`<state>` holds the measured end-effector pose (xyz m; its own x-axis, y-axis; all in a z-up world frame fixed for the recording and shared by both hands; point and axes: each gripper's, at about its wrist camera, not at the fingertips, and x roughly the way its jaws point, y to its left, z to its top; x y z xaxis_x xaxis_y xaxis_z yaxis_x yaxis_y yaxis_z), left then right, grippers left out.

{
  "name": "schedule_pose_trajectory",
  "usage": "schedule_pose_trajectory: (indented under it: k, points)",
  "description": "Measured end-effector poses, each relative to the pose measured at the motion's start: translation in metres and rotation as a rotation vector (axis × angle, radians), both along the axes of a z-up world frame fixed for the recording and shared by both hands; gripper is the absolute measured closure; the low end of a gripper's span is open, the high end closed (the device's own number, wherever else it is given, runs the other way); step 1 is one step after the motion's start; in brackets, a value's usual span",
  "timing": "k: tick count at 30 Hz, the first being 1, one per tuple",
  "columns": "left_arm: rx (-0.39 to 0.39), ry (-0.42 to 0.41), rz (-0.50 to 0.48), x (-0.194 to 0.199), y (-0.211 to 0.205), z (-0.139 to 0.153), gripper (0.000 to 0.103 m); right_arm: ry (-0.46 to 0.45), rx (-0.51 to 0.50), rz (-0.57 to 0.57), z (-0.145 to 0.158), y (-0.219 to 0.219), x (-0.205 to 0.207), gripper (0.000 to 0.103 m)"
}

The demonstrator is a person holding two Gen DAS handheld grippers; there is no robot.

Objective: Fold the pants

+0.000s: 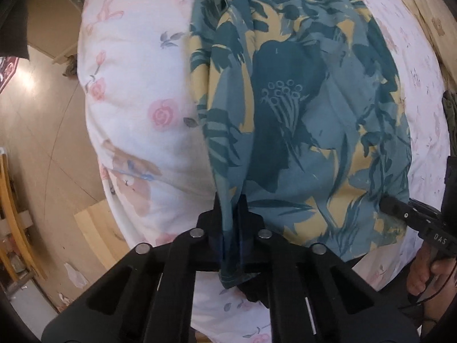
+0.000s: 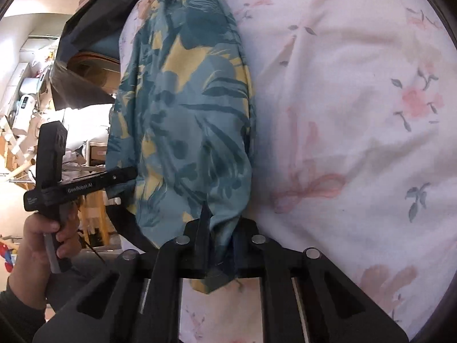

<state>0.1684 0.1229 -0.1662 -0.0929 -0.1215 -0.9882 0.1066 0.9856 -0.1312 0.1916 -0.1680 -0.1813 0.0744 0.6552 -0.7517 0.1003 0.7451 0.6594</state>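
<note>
The pants point(image 1: 300, 108), thin teal cloth printed with yellow and dark leaves, lay crumpled lengthwise on a soft white floral bedsheet point(image 1: 134, 91). The left gripper point(image 1: 230, 214) and right gripper point(image 2: 220, 223) were each clamped on a bunched hem corner, the pinched cloth hiding their fingertips. Only the right wrist view showed the left hand point(image 2: 37, 245); the left view cut the other hand off at the frame's edge.

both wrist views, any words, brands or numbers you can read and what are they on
"GenRobot.AI": white print on the side of the left gripper, seen in the right wrist view.
"DAS": white letters on the body of the right gripper, seen in the left wrist view.
A small label at the left gripper's rear end is too blurred to read.
The pants and the bedsheet carry only patterns, no text.
</note>
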Motion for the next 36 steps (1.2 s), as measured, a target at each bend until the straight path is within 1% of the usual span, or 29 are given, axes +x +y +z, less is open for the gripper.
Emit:
schedule_pose_trajectory:
  k: [3, 5, 6, 8, 10, 13, 15, 17, 19, 20, 21, 23, 24, 25, 26, 27, 28, 29, 30, 31, 32, 36]
  points:
    - [-0.037, -0.005, 0.073, -0.003, 0.006, 0.01, 0.101, -0.027, 0.01, 0.003, 0.016, -0.002, -0.002, 0.094]
    - [-0.1, 0.001, 0.128, -0.007, 0.012, 0.019, 0.102, -0.036, 0.023, -0.008, 0.031, -0.013, -0.005, 0.094]
    - [-0.118, 0.0, 0.137, -0.011, 0.011, 0.022, 0.102, -0.035, 0.019, -0.014, 0.036, -0.021, -0.006, 0.094]
    - [-0.144, -0.01, 0.129, -0.02, 0.005, 0.029, 0.102, -0.016, 0.013, -0.029, 0.045, -0.036, -0.014, 0.094]
    - [-0.184, 0.004, 0.152, -0.036, 0.0, 0.034, 0.102, -0.001, 0.009, -0.041, 0.052, -0.047, -0.023, 0.094]
    - [-0.2, 0.028, 0.16, -0.056, 0.001, 0.035, 0.102, 0.052, 0.007, -0.047, 0.059, -0.06, -0.04, 0.094]
    - [-0.203, 0.053, 0.167, -0.068, 0.002, 0.032, 0.102, 0.09, -0.013, -0.031, 0.064, -0.062, -0.052, 0.094]
    - [-0.182, 0.066, 0.148, -0.076, -0.003, 0.031, 0.102, 0.126, -0.039, -0.016, 0.064, -0.063, -0.062, 0.093]
    - [-0.137, 0.066, 0.13, -0.075, -0.005, 0.028, 0.101, 0.159, -0.062, -0.013, 0.061, -0.063, -0.069, 0.092]
    - [-0.113, 0.062, 0.119, -0.074, -0.006, 0.027, 0.1, 0.168, -0.08, 0.0, 0.057, -0.061, -0.071, 0.087]
    - [-0.103, 0.059, 0.107, -0.07, -0.007, 0.028, 0.099, 0.183, -0.097, 0.008, 0.054, -0.06, -0.073, 0.085]
    - [-0.056, 0.024, 0.058, -0.067, -0.012, 0.032, 0.098, 0.234, -0.142, 0.006, 0.045, -0.054, -0.071, 0.083]
    - [-0.039, 0.018, 0.046, -0.067, -0.022, 0.033, 0.098, 0.241, -0.158, 0.006, 0.044, -0.055, -0.072, 0.074]
    - [-0.009, 0.016, 0.028, -0.065, -0.025, 0.033, 0.096, 0.246, -0.179, 0.007, 0.044, -0.055, -0.072, 0.067]
    - [0.016, 0.007, 0.02, -0.063, -0.028, 0.034, 0.091, 0.25, -0.208, 0.01, 0.046, -0.056, -0.072, 0.055]
    - [0.029, -0.002, 0.018, -0.061, -0.03, 0.036, 0.085, 0.248, -0.221, 0.01, 0.048, -0.061, -0.076, 0.054]
    - [0.046, -0.023, 0.016, -0.059, -0.032, 0.039, 0.072, 0.239, -0.23, 0.006, 0.052, -0.064, -0.077, 0.054]
    - [0.059, -0.049, 0.019, -0.057, -0.034, 0.043, 0.063, 0.221, -0.231, 0.001, 0.057, -0.066, -0.076, 0.054]
    - [0.078, -0.075, 0.027, -0.054, -0.033, 0.047, 0.059, 0.204, -0.236, 0.003, 0.06, -0.069, -0.077, 0.054]
    - [0.102, -0.093, 0.04, -0.05, -0.032, 0.051, 0.052, 0.181, -0.248, 0.004, 0.065, -0.07, -0.075, 0.054]
    - [0.115, -0.102, 0.048, -0.045, -0.031, 0.054, 0.049, 0.151, -0.254, 0.002, 0.072, -0.071, -0.073, 0.054]
    - [0.111, -0.11, 0.05, -0.024, -0.021, 0.059, 0.049, 0.083, -0.276, 0.017, 0.086, -0.071, -0.067, 0.054]
